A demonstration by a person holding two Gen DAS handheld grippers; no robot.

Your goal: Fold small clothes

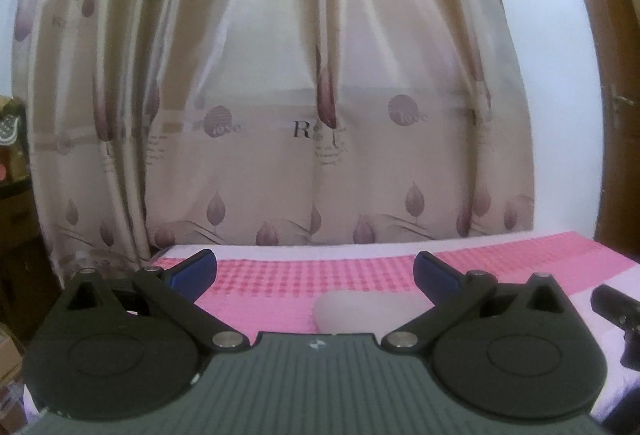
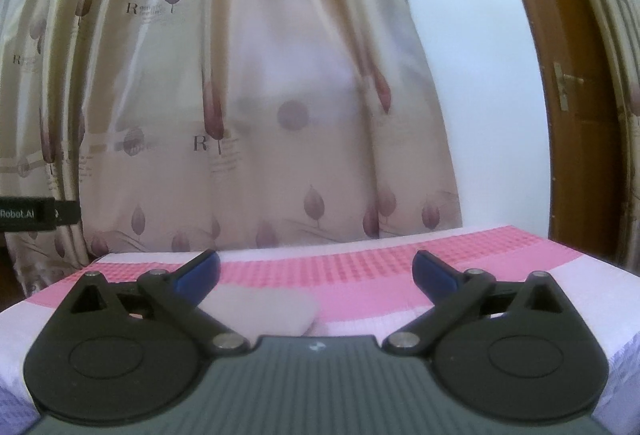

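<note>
Both grippers, left gripper [image 1: 314, 271] and right gripper [image 2: 316, 271], are hovering wide and empty above the pale folded garment [image 1: 360, 311] lying on the pink bedcover [image 1: 520, 251]; best descending level, slowly.

**Layout: bed, garment, curtain, door**

Bed cover [image 1: 360, 275]: lies across the foreground of both wrist views.
Folded garment [image 1: 368, 309]: on the bed cover, near its front; ahead of the left gripper [image 1: 316, 271], between its wide-apart fingers; in the right wrist view it lies ahead and left of centre, beside the left finger of the right gripper [image 2: 318, 271].
Curtain [image 1: 280, 95]: hangs behind the bed's far edge.
Wall [image 1: 560, 75]: right of the curtain.
Door [image 2: 576, 95]: right of the wall, behind the bed's right corner.
Cluttered shelves [image 1: 12, 155]: left of the curtain.
</note>
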